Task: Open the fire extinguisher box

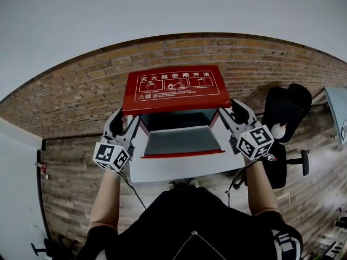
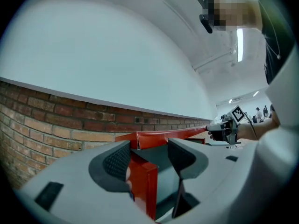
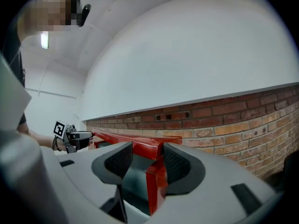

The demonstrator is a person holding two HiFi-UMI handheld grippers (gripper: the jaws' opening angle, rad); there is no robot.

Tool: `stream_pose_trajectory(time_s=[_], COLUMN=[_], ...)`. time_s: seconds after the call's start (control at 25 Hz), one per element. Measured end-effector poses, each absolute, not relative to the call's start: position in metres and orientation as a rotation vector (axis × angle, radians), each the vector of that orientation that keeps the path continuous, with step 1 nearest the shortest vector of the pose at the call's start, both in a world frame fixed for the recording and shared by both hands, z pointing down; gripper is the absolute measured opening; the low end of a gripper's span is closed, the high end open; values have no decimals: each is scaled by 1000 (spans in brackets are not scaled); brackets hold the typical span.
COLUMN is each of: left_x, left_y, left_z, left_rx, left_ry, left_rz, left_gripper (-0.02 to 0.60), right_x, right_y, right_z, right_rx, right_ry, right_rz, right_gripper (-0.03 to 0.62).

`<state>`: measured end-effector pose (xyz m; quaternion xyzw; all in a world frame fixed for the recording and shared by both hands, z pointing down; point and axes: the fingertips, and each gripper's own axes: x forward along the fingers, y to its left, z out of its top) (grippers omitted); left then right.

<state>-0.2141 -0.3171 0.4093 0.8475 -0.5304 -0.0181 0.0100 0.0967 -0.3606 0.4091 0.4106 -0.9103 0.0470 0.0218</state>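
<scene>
Our left claw (image 2: 148,157) stands wide open astride the left corner of the fire extinguisher box (image 1: 181,140), which sits against the brick wall (image 1: 81,91). The red lid (image 1: 173,88) is raised. Our right claw (image 3: 145,158) gapes likewise at the right corner, with a clear gap beside its left pad. Neither claw clamps anything. What lies inside the box is too dim to make out.
</scene>
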Motion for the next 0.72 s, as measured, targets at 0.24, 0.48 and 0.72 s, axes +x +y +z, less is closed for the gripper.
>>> stream_pose_trajectory(time_s=[0.24,0.48,0.72], left_x=[-217,-217,-220], left_y=[-328,-342,-355], left_z=[382,366,345], left_rx=[2689,2706,2733], left_ry=[-1692,-1710,-1731], left_rz=[-43,-22,-55], left_gripper=[298,298,298], right_x=[94,92,89], right_y=[-370,-383,-399], right_z=[378,362,340], right_rx=[1266,1276,1295], right_ry=[-2872,-2843,-2844], right_rz=[105,24,-63], right_gripper=[215,215,215])
